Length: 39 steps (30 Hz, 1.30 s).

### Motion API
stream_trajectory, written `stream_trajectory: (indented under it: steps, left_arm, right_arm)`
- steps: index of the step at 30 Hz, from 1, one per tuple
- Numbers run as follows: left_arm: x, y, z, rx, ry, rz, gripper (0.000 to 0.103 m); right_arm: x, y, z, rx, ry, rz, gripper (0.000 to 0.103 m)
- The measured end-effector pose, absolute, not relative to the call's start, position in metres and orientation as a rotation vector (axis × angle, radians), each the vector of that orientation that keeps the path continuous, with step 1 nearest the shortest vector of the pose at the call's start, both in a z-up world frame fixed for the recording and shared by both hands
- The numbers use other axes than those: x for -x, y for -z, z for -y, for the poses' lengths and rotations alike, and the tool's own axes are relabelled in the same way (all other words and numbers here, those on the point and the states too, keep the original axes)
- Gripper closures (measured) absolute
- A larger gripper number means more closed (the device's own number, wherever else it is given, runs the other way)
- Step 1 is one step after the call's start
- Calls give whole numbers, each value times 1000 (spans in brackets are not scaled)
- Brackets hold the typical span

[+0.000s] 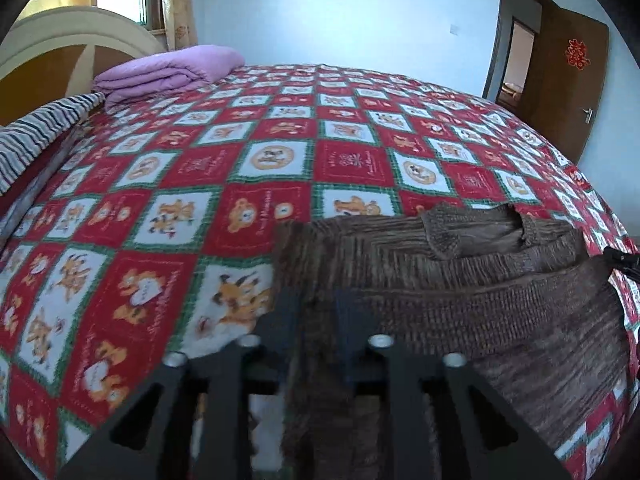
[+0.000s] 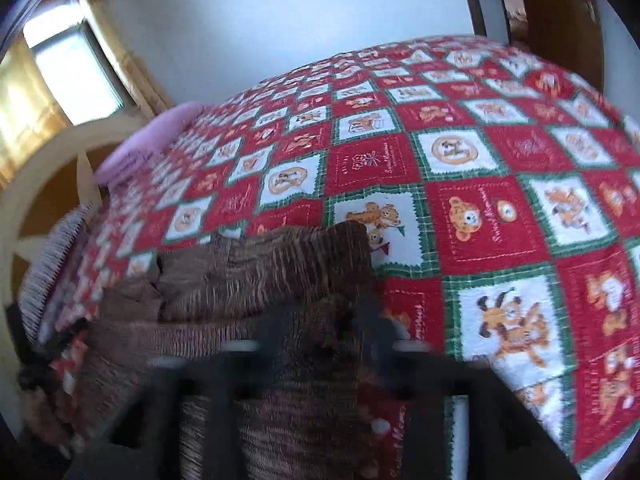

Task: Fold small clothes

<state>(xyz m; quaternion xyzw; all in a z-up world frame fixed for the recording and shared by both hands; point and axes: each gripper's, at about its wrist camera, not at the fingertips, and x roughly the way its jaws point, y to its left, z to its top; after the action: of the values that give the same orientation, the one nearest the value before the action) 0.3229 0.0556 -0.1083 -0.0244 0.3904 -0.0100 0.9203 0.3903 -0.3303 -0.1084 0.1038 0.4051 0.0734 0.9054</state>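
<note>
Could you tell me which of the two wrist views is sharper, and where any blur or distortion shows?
Left wrist: mostly sharp, brown sweater knit readable, fisheye bulging the bedspread. Right wrist: motion-smeared, right gripper and window soft.

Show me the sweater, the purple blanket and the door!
sweater (image 1: 460, 280), left wrist view, ribbed middle.
purple blanket (image 1: 168, 72), left wrist view, folded top.
door (image 1: 568, 88), left wrist view, brown panel.

My bed (image 1: 280, 128) is covered by a red, white and green checked quilt (image 2: 480, 216) printed with cartoon animals. A brown knitted sweater (image 1: 460, 280) lies partly folded on it at my near edge. At ten o'clock rest a folded purple blanket (image 1: 168, 70) and a striped cloth (image 1: 36, 132).
</note>
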Motion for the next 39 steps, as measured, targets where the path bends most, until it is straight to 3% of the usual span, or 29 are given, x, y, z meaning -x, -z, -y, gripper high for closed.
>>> stream_trajectory:
  steps: [2, 5, 12, 15, 21, 23, 24, 31, 39]
  left_arm:
    - [-307, 104, -56, -3, 5, -776, 42]
    - [-292, 105, -45, -115, 6, -764, 26]
    - [-306, 132, -7, -379, -26, -781, 25]
    - [-320, 132, -5, -420, -65, -759, 19]
    - [-362, 106, -24, -390, -173, -723, 14]
    - [-367, 97, -32, -357, -172, -715, 1]
    - [-368, 94, -36, -355, -182, -704, 0]
    - [-367, 114, -51, -336, -146, -768, 0]
    - [-407, 113, -69, -69, -67, -954, 0]
  right_arm:
    - [-377, 101, 313, -118, -187, -820, 39]
    - [-361, 99, 280, 21, -253, -843, 39]
    - [-365, 129, 208, 237, -375, -1018, 39]
    - [-382, 147, 193, 317, -356, -1083, 39]
    - [-432, 117, 190, 323, -233, -960, 39]
    - [-439, 94, 201, 235, -216, -885, 39]
    - [-439, 88, 205, 212, -219, -868, 39]
    - [-419, 93, 224, 176, -212, -840, 38]
    - [-399, 108, 207, 161, -308, -858, 38]
